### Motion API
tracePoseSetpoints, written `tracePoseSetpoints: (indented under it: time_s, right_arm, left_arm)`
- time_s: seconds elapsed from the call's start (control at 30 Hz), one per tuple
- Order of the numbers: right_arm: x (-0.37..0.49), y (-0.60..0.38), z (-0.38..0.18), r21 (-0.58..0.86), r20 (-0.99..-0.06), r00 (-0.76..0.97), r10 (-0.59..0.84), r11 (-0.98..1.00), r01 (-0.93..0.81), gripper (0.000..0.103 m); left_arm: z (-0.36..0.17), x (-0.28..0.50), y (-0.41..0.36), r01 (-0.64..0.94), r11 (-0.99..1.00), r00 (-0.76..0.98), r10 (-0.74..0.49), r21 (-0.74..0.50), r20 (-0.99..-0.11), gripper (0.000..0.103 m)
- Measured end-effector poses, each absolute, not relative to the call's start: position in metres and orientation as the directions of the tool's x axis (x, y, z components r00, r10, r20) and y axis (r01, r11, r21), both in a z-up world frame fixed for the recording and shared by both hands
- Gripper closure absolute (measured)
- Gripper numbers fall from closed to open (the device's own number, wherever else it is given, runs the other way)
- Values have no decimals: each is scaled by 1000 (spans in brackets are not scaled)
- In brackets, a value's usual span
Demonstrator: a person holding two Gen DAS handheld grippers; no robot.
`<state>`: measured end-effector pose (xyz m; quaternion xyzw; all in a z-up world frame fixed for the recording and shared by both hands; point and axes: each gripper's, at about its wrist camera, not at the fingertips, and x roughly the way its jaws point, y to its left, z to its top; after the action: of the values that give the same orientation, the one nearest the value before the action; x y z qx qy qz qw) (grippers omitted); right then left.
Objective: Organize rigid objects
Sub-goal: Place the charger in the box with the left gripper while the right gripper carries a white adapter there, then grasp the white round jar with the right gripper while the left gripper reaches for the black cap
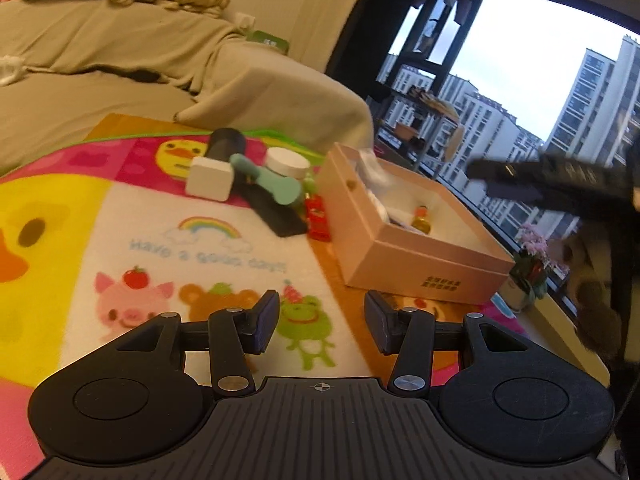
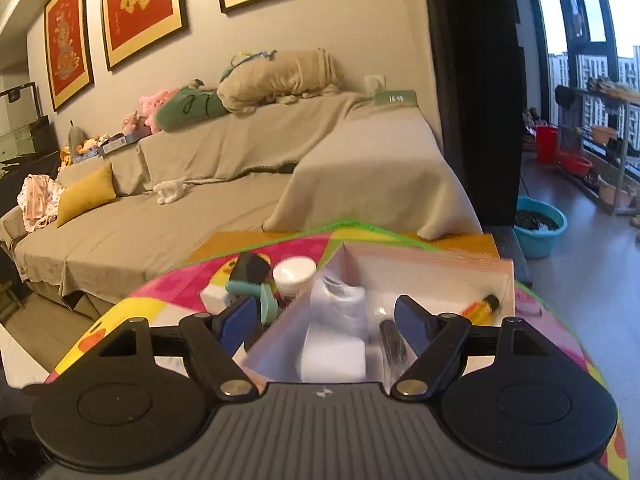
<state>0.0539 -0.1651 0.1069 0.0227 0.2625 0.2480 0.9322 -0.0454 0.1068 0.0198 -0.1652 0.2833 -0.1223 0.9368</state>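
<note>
A pink cardboard box (image 1: 404, 258) stands open on a cartoon mat (image 1: 160, 240). A small yellow bottle (image 1: 421, 220) and white plastic lie inside it. Left of the box lies a pile: a white block (image 1: 209, 179), a teal tool (image 1: 272, 182), a black cylinder (image 1: 227, 143), a white-lidded jar (image 1: 287, 162), a black flat piece (image 1: 276, 212) and a red item (image 1: 318, 218). My left gripper (image 1: 322, 328) is open and empty above the mat. My right gripper (image 2: 326, 326) is open and empty over the box (image 2: 440, 268), above a white block (image 2: 334, 360), a dark tube (image 2: 392, 344) and the yellow bottle (image 2: 480, 308).
A beige-covered sofa (image 2: 240, 184) stands behind the table with cushions and soft toys. A large window (image 1: 540, 92) and a shelf rack are to the right. A blue basin (image 2: 540, 226) sits on the floor. The right gripper's dark body (image 1: 560, 180) shows blurred over the box.
</note>
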Motion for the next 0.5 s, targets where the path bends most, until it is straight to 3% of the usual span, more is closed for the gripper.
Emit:
tracePoseSetpoints:
  time_s: [0.23, 0.5]
  right_arm:
    - [-14, -164, 65, 16, -498, 745, 443, 864, -503, 24]
    - [-31, -148, 20, 23, -568, 693, 444, 850, -526, 24]
  left_arm:
    - [16, -34, 104, 131, 938, 819, -286, -322, -498, 52]
    - [28, 2, 105, 104, 975, 862, -188, -199, -471, 52]
